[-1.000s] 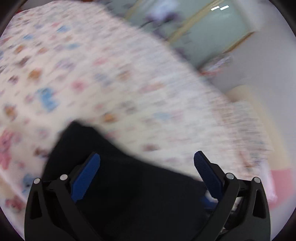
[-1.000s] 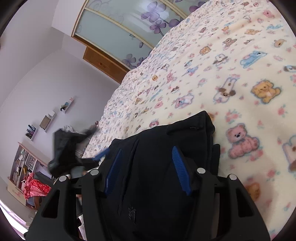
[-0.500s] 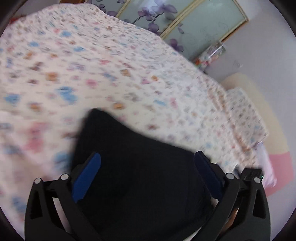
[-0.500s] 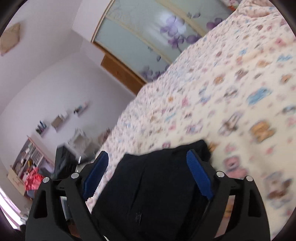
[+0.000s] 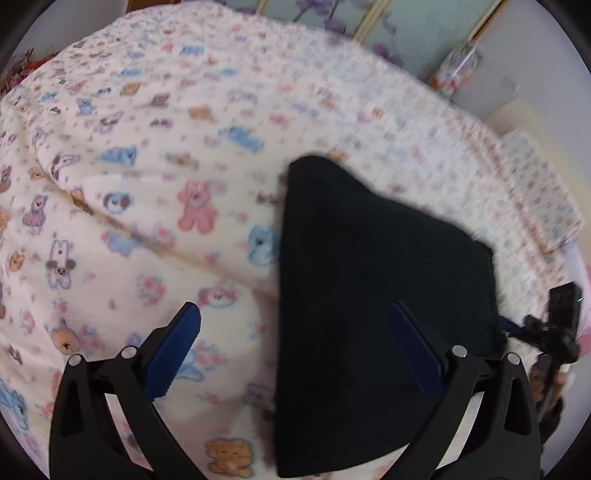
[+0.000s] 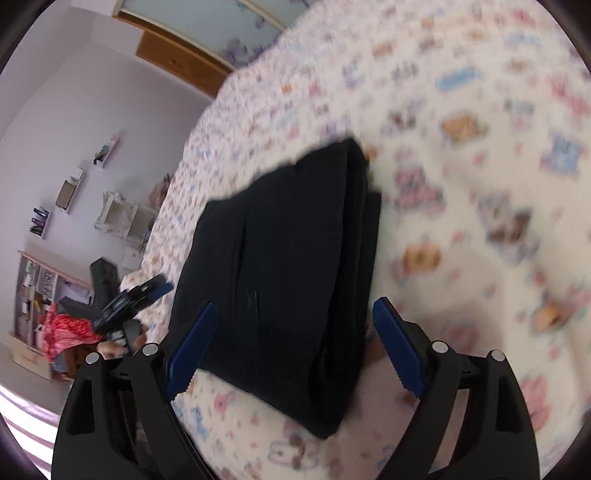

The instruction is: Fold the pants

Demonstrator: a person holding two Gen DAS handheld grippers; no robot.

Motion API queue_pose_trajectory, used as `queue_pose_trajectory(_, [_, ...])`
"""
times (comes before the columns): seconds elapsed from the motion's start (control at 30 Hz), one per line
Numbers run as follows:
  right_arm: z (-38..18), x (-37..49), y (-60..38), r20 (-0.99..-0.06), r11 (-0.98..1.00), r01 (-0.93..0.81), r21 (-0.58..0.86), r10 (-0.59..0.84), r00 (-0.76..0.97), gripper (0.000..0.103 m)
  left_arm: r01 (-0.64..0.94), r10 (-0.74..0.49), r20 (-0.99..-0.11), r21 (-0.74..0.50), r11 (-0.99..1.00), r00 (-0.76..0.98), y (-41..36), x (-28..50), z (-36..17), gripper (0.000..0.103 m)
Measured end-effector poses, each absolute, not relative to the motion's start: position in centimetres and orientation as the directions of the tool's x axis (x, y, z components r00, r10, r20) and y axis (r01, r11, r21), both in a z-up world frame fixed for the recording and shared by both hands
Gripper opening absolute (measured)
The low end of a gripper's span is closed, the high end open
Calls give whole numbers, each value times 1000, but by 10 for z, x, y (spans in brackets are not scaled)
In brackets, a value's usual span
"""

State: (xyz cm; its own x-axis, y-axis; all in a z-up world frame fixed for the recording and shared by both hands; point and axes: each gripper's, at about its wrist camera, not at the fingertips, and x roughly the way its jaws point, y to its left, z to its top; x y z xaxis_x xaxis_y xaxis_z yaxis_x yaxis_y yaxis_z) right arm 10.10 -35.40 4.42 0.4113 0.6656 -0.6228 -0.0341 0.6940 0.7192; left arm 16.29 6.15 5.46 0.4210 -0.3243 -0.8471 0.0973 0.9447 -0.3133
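Note:
The black pants (image 5: 369, 295) lie folded into a compact stack on the bed, also shown in the right wrist view as the pants (image 6: 288, 251) with layered edges on their right side. My left gripper (image 5: 294, 308) is open above the stack's left edge: one blue pad over the blanket, the other over the dark cloth. My right gripper (image 6: 295, 306) is open wide, its pads standing either side of the stack's near end without pressing on it. Each view catches the other tool: the right gripper (image 5: 554, 325) and the left gripper (image 6: 136, 295).
A cream blanket (image 5: 147, 184) printed with cartoon animals covers the bed. A pillow (image 5: 535, 177) lies at its far right. Glass wardrobe doors (image 6: 207, 22), wall shelves (image 6: 70, 188) and a red cloth (image 6: 66, 332) stand off the bed's left side.
The right gripper's jaws spread wider and let go of the pants, drawing back a little. The left gripper swung sideways, so the stack now sits to the right in its view.

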Motion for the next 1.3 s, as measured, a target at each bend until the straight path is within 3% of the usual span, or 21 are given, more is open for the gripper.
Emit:
queue_pose_trajectory(0.07, [38, 99, -349, -651, 710, -20, 704, 656, 382, 88, 77, -299, -871, -293, 953, 389, 60, 167, 46, 101])
queue_pose_trajectory(0.23, [32, 100, -340, -691, 738, -8, 675, 635, 345, 88, 64, -399, -855, -401, 914, 331, 57, 174, 31, 101])
queue_pose_trajectory(0.53, [24, 117, -312, -758, 800, -30, 599, 579, 301, 89, 90, -472, -844, -465, 880, 253, 40, 182, 24, 101])
queue_pose_trajectory(0.6, [27, 117, -309, -741, 790, -42, 612, 591, 319, 83, 98, -517, -822, -509, 855, 238, 38, 181, 24, 101])
queue_pose_trajectory(0.73, [51, 98, -300, -658, 753, -163, 638, 643, 392, 80, 97, -584, -779, -579, 810, 229, 37, 183, 24, 101])
queue_pose_trajectory(1.0, [31, 104, -317, -611, 694, -130, 708, 695, 379, 68, 56, -655, -711, -666, 744, 255, 44, 189, 20, 101])
queue_pose_trajectory(1.07, [25, 105, -321, -607, 689, -123, 715, 698, 379, 60, 49, -670, -695, -684, 728, 262, 45, 191, 19, 100])
queue_pose_trajectory(1.17, [22, 102, -325, -592, 680, -125, 722, 702, 396, 51, 40, -671, -685, -691, 722, 283, 48, 191, 18, 87])
queue_pose_trajectory(1.23, [24, 98, -329, -584, 678, -132, 723, 702, 407, 47, 13, -638, -710, -665, 746, 299, 52, 192, 16, 55])
queue_pose_trajectory(1.3, [26, 95, -332, -581, 680, -133, 721, 697, 421, 45, 1, -633, -711, -665, 747, 308, 56, 189, 15, 42])
